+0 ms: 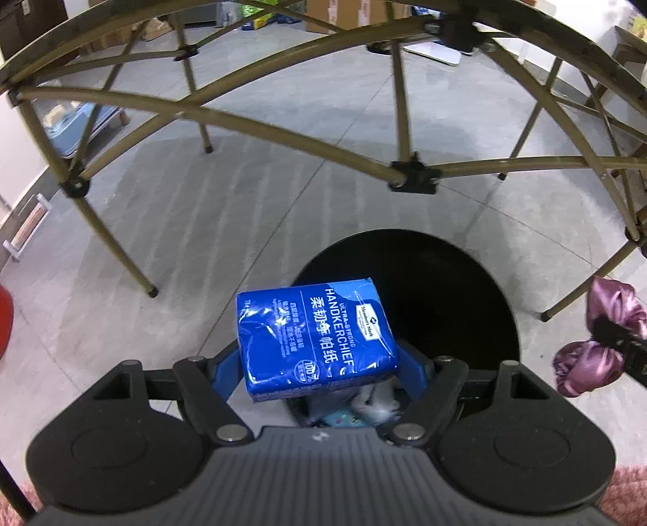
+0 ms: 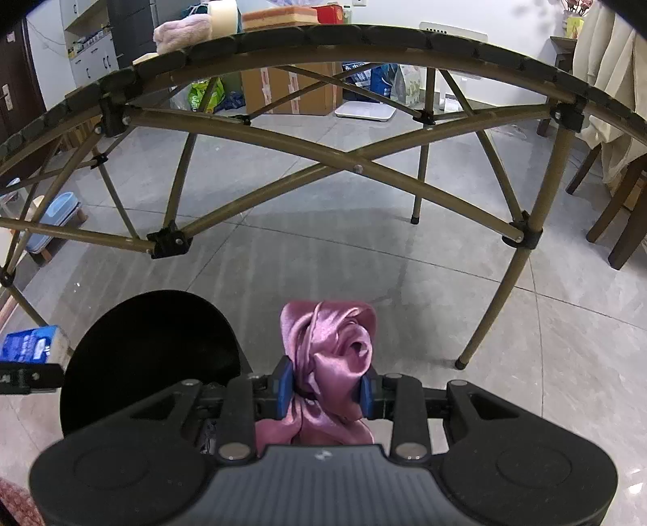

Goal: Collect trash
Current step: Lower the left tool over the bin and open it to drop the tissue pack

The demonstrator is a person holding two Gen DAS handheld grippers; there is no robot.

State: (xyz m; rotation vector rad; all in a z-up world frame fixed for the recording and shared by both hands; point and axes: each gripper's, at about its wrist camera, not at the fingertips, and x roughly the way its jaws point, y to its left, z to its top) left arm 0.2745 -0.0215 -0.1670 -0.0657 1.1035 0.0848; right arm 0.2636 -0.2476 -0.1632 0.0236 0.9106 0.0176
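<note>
- While the left gripper (image 1: 319, 364) is hovering over the black trash bin (image 1: 436, 291), its blue fingers (image 1: 224, 370) are standing spread on either side of a blue handkerchief pack (image 1: 313, 338); whether they are touching the pack cannot be told.
- The pack is lying flat, label up, above the near-left rim of the bin, partly over the opening.
- Inside the bin, below the pack, crumpled pale and light-blue trash (image 1: 364, 406) is showing.
- The right gripper (image 2: 325, 390) is pinching a bunched pink satin cloth (image 2: 329, 348) between its blue fingers (image 2: 282, 388); the cloth is bulging above and hanging below them.
- In the right wrist view, the cloth is being held just to the right of the bin (image 2: 149, 356), over the grey tiled floor (image 2: 445, 283).
- Beyond both grippers, the folding desk frame (image 2: 356, 168) is standing on the floor, with a fluffy pink item (image 2: 184, 32) and a tape roll (image 2: 222, 14) resting on the desk top.
</note>
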